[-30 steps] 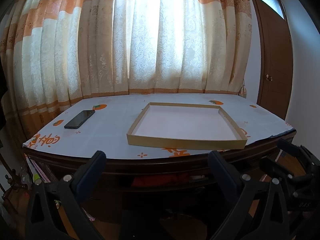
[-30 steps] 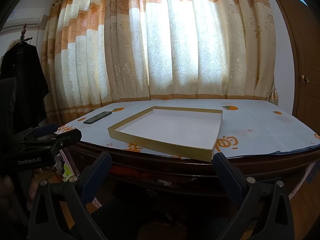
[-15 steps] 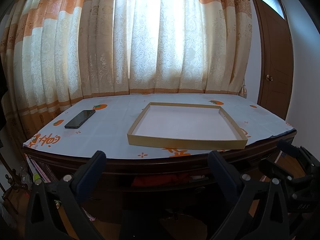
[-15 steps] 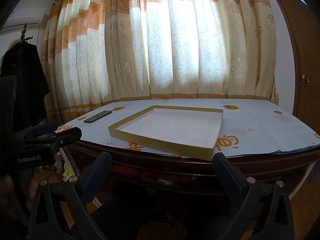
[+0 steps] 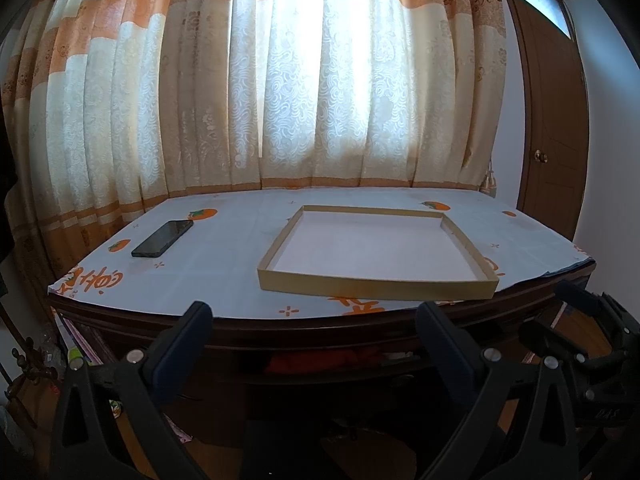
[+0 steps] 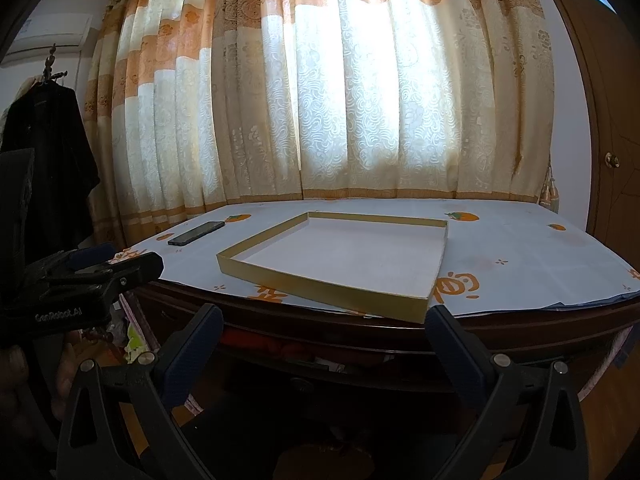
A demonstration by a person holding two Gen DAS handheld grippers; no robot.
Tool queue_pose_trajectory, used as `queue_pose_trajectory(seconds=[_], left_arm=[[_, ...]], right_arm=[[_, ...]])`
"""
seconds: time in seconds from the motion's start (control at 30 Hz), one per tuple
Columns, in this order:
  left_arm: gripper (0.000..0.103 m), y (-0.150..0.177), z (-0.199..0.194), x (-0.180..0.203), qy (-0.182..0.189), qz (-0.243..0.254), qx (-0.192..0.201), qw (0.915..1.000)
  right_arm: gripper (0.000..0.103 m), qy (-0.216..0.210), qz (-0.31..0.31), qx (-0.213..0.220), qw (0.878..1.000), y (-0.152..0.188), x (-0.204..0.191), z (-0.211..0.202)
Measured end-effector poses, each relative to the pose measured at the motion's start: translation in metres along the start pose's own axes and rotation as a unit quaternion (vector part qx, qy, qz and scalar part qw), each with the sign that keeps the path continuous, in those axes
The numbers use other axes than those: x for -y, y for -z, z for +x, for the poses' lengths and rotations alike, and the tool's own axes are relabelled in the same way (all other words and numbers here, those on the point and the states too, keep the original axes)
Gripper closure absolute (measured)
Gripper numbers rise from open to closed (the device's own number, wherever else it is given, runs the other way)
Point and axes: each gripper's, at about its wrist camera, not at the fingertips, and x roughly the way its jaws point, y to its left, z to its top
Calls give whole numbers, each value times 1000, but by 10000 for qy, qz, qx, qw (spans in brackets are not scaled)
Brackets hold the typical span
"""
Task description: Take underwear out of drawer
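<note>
- left gripper [image 5: 312,320]: jaws spread wide, holding nothing, level with the dark wooden desk [image 5: 320,330] edge.
- right gripper [image 6: 324,322]: likewise wide and unladen.
- red cloth [image 5: 312,360] shows in the drawer gap below the desk top; cannot tell if it is underwear.
- shallow gold cardboard tray [image 5: 376,284] lies on the desk.

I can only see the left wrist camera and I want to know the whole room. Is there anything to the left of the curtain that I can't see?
Observer: Yes. The right wrist view shows a black coat hanging to the left of the curtain.
Operator: What's above the coat?
Observer: A white air conditioner, high on the wall.
Operator: Can you see my left gripper from the side?
Observer: Yes. The left gripper is open, near the left corner of the table, and GenRobot.AI is printed on its body.
</note>
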Motion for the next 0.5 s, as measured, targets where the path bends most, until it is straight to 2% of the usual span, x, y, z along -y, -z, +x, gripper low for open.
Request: queue_pose_trajectory(seconds=[0.3,0.5], left_arm=[[0,0,2,-1,-7,-6,-14,10000],[0,1,6,-1,-39,20,111,9999]], right_arm=[[1,-33,-69,42,10000,-2,-1,1],[1,-43,-279,179,9994,-1,-5,3]])
